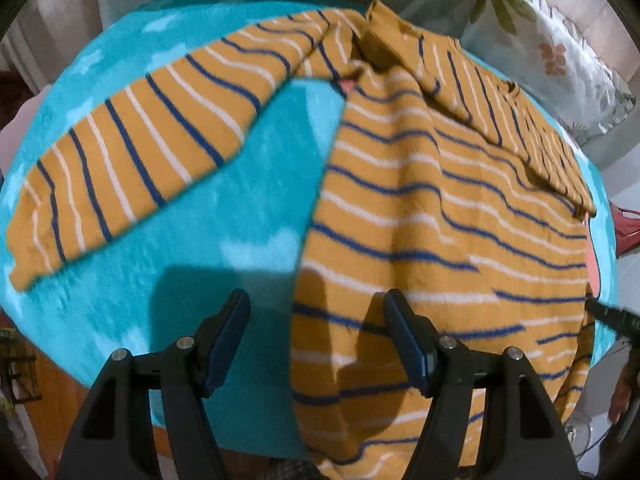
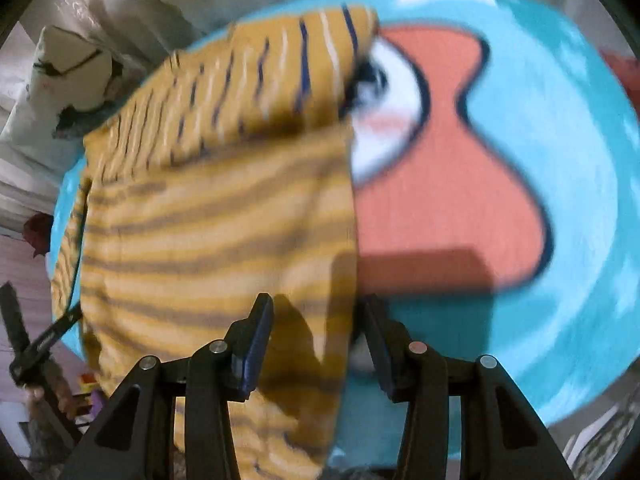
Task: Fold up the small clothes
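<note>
1. Black two-finger left gripper (image 1: 316, 338) fills the bottom of the left wrist view, its jaws apart and gripping nothing; the edge of the mustard-yellow knitted top with blue and white stripes (image 1: 420, 208) runs between them, below the pads.
2. Spread flat on a fluffy turquoise blanket (image 1: 248, 208), the top has one sleeve stretched out to the left and the other folded across its body at the upper right.
3. Only the left wrist view shows the outstretched sleeve; a black gripper tip enters at its right edge.
4. The right wrist view, blurred, shows the black right gripper (image 2: 320, 338) with jaws apart and empty, above the top's (image 2: 216, 216) side edge.
5. Only this view shows the blanket's (image 2: 560, 160) coral and white cartoon print beside the top.
6. No container appears in either view.
</note>
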